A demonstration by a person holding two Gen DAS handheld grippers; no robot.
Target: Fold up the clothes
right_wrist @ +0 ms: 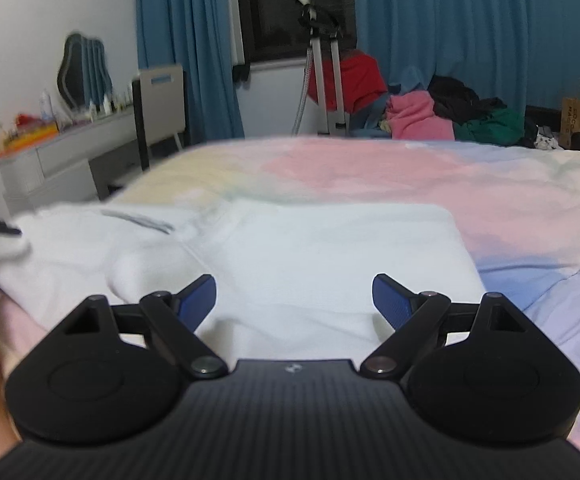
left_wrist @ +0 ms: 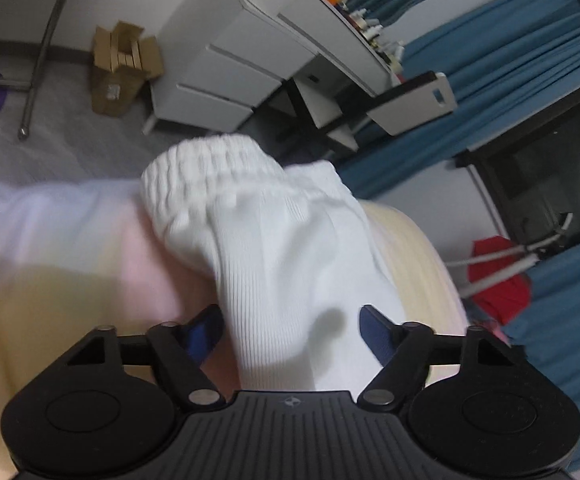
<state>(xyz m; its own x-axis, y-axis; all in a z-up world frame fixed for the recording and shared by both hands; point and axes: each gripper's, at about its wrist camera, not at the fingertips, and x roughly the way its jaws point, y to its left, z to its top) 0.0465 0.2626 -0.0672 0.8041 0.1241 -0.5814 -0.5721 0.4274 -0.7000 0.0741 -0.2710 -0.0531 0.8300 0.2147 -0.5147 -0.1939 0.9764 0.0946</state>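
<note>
**White sleeve lifted in the left claw, right claw idle over the garment**

The left claw (left_wrist: 291, 330) has a ribbed white sleeve (left_wrist: 274, 248) running between its blue pads (left_wrist: 206, 334), the elastic cuff (left_wrist: 210, 168) standing up ahead of it above the bed (left_wrist: 417, 248). The pads sit well apart and the cloth fills the gap, so whether they truly pinch it or it merely drapes through cannot be told. The picture is blurred, which suggests motion.

The right claw (right_wrist: 293, 300) is spread wide and holds nothing; it hangs just above the white garment (right_wrist: 329, 248), which lies mostly flat on the pastel bedsheet (right_wrist: 369, 172), with a bunched sleeve area toward the left.

Judged from this, a sleeve is being carried in over the body of the garment. The risks:

- If the left grip is loose, the smooth ribbed knit may slide out mid-swing and drop short of the fold line.
- With nothing pinning the body, pulling the sleeve could drag the whole garment and wrinkle the flat panel.
- The bunched cloth at the left may get trapped under the fold, leaving a lump.
</note>
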